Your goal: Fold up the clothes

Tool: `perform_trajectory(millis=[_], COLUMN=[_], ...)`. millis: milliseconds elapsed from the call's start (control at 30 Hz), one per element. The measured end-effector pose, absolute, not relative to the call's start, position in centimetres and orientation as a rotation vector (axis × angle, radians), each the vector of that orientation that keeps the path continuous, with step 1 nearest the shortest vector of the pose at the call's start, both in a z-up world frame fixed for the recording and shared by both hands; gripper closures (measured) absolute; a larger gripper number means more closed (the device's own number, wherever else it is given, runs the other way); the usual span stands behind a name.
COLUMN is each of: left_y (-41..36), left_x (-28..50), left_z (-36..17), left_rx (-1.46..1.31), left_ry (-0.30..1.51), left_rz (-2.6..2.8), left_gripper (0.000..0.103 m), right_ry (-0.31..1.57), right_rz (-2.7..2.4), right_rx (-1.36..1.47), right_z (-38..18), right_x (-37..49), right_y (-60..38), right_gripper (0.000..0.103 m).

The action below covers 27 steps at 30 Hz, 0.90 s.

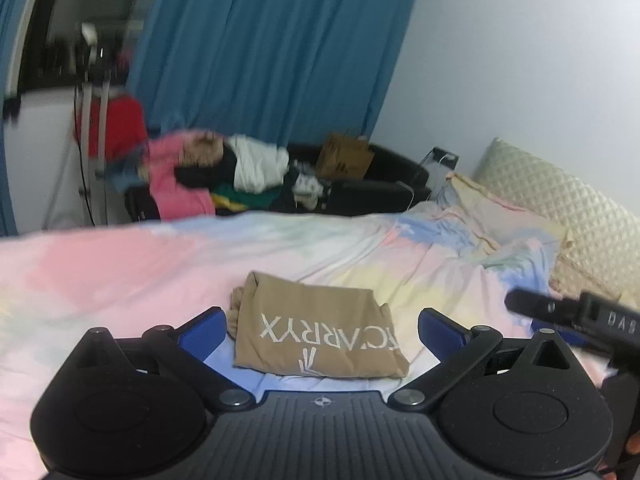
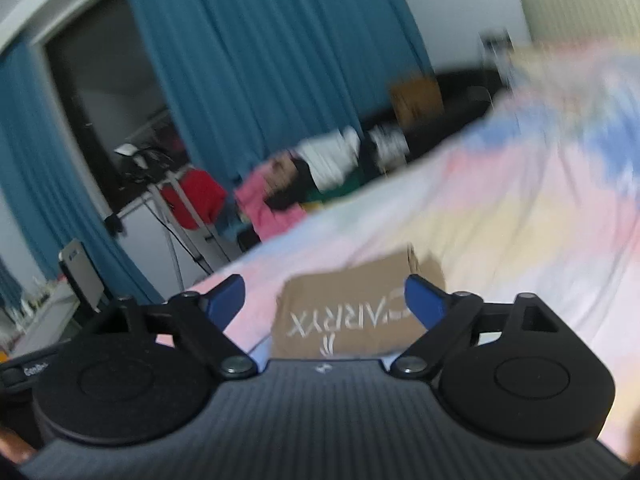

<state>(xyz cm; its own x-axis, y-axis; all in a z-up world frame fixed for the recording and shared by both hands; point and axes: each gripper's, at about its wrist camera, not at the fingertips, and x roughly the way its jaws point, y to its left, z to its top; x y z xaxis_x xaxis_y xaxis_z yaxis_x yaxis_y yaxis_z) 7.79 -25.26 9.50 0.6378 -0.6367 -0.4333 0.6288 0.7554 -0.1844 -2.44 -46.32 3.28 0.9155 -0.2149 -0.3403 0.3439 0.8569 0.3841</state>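
Both the left tool (image 1: 322, 332) and the right tool (image 2: 324, 300) stood wide open and held nothing, with the folded tan shirt (image 1: 316, 340) lying flat on the pastel bed (image 1: 120, 272) just beyond them; the sound move seemed to be lifting clear without catching its edges. One folded shirt and two tools showed, plus one heap of unfolded clothes (image 1: 224, 172) well apart behind the bed

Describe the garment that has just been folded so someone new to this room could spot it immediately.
Start at the bed with its pastel patchwork cover, in front of the blue curtain. Near its front edge lies a tan folded shirt, a compact rectangle lying alone. White block lettering and a small logo face up, unlike the loose, unfolded heap of clothes beyond the bed.
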Motion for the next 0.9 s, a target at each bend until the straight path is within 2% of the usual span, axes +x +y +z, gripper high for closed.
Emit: perform_trajectory(millis=[167, 333, 900], left_y=[-22.7, -20.5, -18.8], left_x=[1.3, -3.0, -5.0], left_z=[10.8, 10.3, 4.8], left_rx=[0.011, 0.016, 0.040], left_ry=[0.409, 0.352, 0.335], left_rz=[-0.717, -0.687, -0.655], left_gripper=[0.000, 0.000, 0.000], right_ry=[0.227, 0.198, 0.217], right_rz=[-0.275, -0.274, -0.355], right_rx=[0.361, 0.309, 0.244], right_z=[4.3, 2.5, -4.5], right_x=[-6.8, -9.1, -8.6], right_y=[-42.9, -40.2, -37.0], right_gripper=[0.015, 0.015, 0.015])
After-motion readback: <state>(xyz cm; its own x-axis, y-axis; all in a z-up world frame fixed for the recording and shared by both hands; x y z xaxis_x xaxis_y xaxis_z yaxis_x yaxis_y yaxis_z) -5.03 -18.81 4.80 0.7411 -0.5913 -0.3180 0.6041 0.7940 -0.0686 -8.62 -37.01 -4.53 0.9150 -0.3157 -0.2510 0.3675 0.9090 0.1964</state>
